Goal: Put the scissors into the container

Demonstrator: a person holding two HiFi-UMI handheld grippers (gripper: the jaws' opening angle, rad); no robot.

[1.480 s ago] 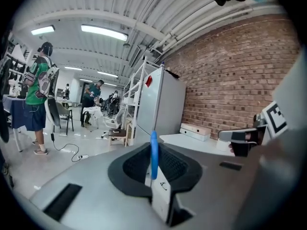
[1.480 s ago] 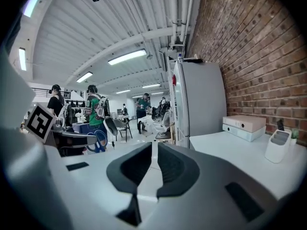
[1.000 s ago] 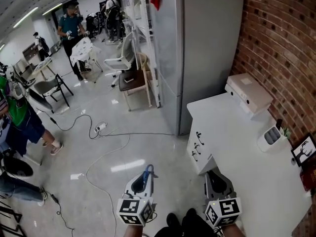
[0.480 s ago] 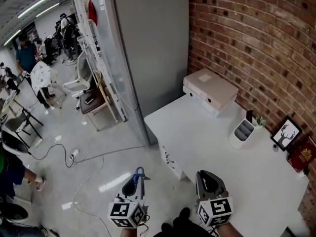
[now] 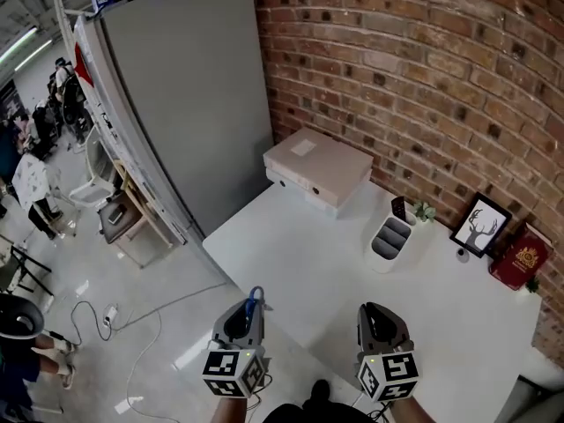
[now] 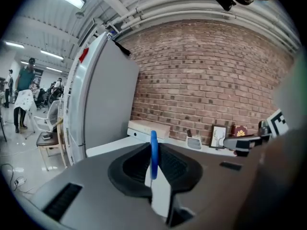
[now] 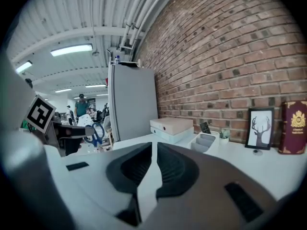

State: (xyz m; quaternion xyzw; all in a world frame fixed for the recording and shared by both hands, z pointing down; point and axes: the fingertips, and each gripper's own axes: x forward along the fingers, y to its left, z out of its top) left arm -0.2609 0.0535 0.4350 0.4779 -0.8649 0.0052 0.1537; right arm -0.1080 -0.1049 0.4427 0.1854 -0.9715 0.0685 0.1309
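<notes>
scissors (image 6: 153,153) in the left gripper (image 5: 252,308), short of the container (image 5: 391,237)

the left gripper is clamping the scissors, blue handle loop poking past its jaws, just off the table (image 5: 291,263) edge. the right gripper (image 5: 377,314) is hanging with jaws pressed together, empty. the container is standing well ahead by the wall (image 5: 397,77). the scissors are likely light, stiff and slick; pinching the flat blades is probably stopping any twist.

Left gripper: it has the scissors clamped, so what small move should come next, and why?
Probably carry the left gripper forward and rightward over the white table toward the white divided container. Its jaws are shut on the blue-handled scissors, it hovers by the table's near edge, and the container stands far off by the brick wall.
</notes>
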